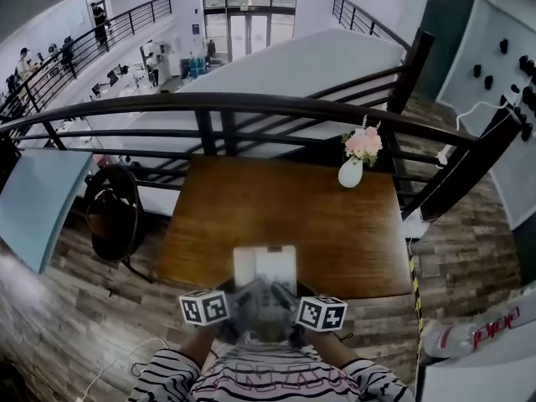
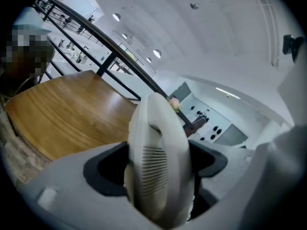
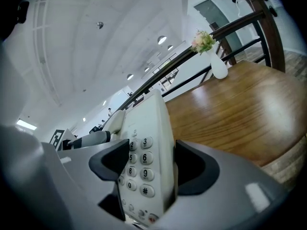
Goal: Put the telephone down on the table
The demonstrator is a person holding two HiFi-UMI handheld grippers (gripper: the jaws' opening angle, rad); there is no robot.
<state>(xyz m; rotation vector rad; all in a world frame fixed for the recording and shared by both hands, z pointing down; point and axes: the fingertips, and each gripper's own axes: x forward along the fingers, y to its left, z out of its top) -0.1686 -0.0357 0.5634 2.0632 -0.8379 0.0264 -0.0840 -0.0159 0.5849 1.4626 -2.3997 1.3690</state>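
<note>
A white push-button telephone (image 1: 264,268) is held between both grippers over the near edge of the brown wooden table (image 1: 251,199). My left gripper (image 1: 234,308) is shut on its handset side; in the left gripper view the ribbed handset (image 2: 154,128) fills the space between the jaws of the left gripper (image 2: 156,169). My right gripper (image 1: 295,310) is shut on the keypad side, and the right gripper view shows the number keys of the telephone (image 3: 149,138) between the jaws of the right gripper (image 3: 146,169). I cannot tell whether the telephone touches the table.
A white vase with pink flowers (image 1: 353,167) stands at the table's far right corner. A black railing (image 1: 251,103) runs behind the table. A dark bag on a chair (image 1: 113,212) sits to the left. A water bottle (image 1: 469,335) lies at the lower right.
</note>
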